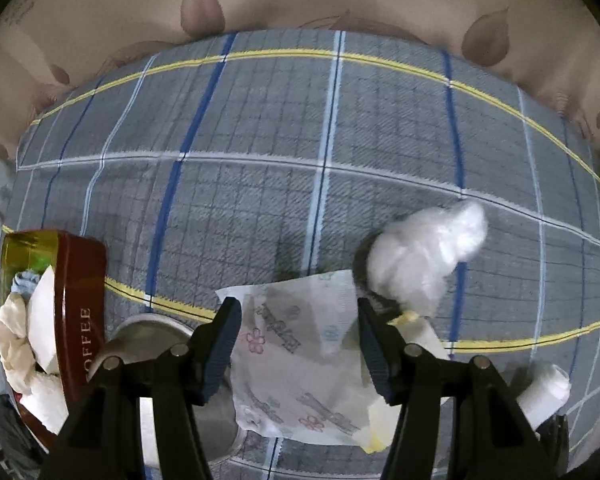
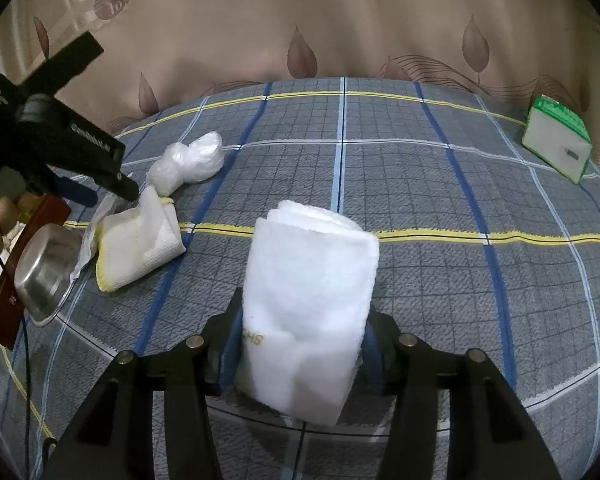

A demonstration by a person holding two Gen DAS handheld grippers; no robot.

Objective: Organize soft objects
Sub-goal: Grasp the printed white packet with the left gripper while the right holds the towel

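Two grippers work beside the coffee tin (image 1: 80, 320): the left gripper (image 1: 296, 344), spread wide, hovers over the printed wrapper (image 1: 300, 356) just right of the tin, while the right gripper (image 2: 300, 356) pinches the rolled towel (image 2: 308, 300), farther right of it; I judge it should squeeze gently and carry the towel low toward the tin

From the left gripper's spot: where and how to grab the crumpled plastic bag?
Take the crumpled plastic bag across its narrow waist between the two lobes, from above. It lies loose on the plaid cloth, apart from the yellow-edged cloth, so there is likely room around it. The left gripper is open over the printed tissue pack; move forward and right.
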